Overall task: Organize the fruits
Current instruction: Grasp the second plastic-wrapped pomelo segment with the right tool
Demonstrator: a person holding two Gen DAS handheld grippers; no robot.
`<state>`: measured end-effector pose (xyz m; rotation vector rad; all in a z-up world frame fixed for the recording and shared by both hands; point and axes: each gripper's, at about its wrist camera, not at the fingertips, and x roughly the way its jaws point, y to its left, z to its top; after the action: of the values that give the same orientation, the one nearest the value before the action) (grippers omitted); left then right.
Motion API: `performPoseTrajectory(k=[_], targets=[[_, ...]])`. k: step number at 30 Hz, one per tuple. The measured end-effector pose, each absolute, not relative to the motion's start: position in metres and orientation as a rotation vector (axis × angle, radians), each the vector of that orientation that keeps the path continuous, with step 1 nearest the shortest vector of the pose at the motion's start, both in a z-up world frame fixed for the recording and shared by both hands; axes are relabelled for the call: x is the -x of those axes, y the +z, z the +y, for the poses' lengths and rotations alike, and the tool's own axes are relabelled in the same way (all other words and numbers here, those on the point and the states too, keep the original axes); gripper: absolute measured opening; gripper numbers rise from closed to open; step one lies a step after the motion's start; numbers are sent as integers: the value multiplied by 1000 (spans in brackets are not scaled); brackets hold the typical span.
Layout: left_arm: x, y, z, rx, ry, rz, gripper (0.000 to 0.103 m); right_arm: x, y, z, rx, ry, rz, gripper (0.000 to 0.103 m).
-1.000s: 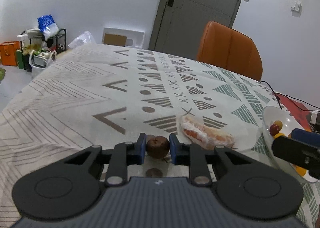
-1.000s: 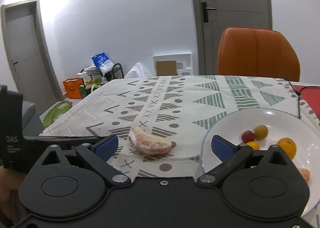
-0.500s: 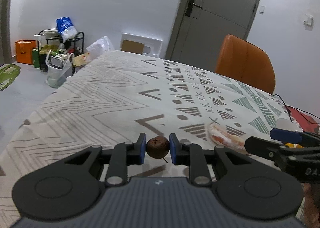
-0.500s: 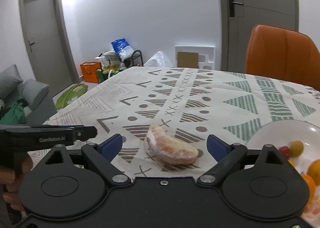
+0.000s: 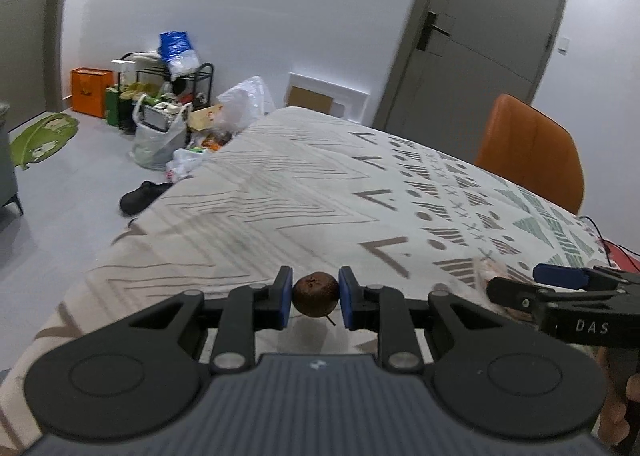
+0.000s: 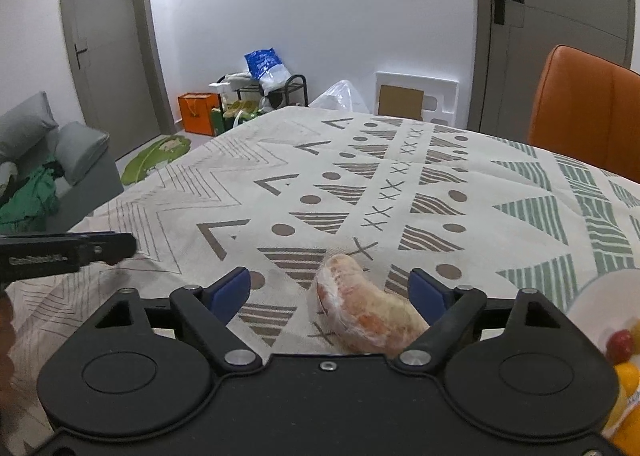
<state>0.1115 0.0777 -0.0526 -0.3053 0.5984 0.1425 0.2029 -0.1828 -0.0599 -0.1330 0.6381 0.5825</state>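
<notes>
Right wrist view: wrapped fruit wedge [image 6: 366, 314] lower centre on tablecloth [image 6: 360, 183], plate [image 6: 600, 304] with 2 small fruits at lower right edge, chair [image 6: 588, 111] upper right behind table, sofa [image 6: 48, 159] far left.

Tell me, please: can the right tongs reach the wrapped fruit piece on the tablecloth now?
Probably yes. The right tongs, which have just been closing, stand open around the wrapped fruit piece, with nothing between.

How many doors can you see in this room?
2. One grey door stands at the far left, beyond the sofa; the other door is at the right, behind the orange chair. More may be out of view.
</notes>
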Motion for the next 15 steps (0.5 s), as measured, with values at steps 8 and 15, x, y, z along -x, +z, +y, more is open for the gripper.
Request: performPoseTrajectory(k=[8, 15], targets=[[-106, -55, 91, 320, 181, 599, 23, -220, -74, -179, 158, 573, 685, 82], [-106, -54, 86, 314, 160, 597, 23, -210, -76, -181, 182, 569, 689, 80]])
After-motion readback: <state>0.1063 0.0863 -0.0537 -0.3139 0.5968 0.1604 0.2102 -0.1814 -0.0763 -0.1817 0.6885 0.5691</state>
